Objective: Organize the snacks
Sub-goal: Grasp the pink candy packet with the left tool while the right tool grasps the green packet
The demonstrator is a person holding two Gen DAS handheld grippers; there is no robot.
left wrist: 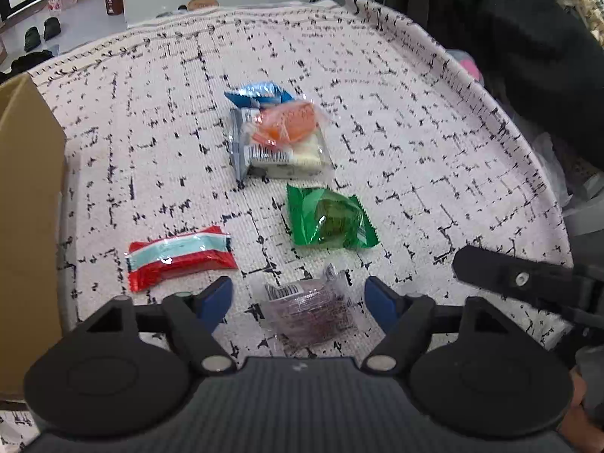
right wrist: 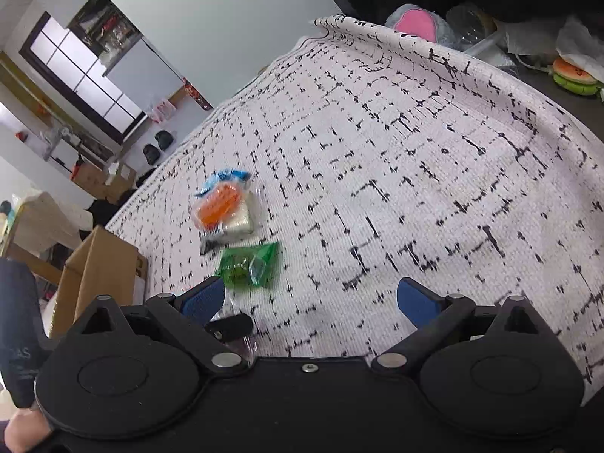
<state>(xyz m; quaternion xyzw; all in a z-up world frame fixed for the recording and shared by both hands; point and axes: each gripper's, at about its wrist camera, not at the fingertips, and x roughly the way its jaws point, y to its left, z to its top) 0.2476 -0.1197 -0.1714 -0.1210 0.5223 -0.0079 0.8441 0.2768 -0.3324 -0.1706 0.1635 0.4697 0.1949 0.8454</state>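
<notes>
Snacks: five-odd packets loose on patterned cloth [left wrist: 377,75]; none seen inside cardboard box [left wrist: 26,188] at left.
- Clear purple packet [left wrist: 313,311]: nearest, between part-open fingers of left gripper [left wrist: 298,298], pads not touching.
- Red packet [left wrist: 181,260], green packet [left wrist: 328,217], far pile [left wrist: 279,132]: untouched.
- Right gripper [right wrist: 309,298]: wide open, empty.
Sorting barely begun.

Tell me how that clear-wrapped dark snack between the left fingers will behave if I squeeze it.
The clear-wrapped snack looks small and flat, so probably light. Its glossy film may slip or crinkle against the fingers. The loose wrapper ends likely flop; the dark piece inside seems firmer.
</notes>
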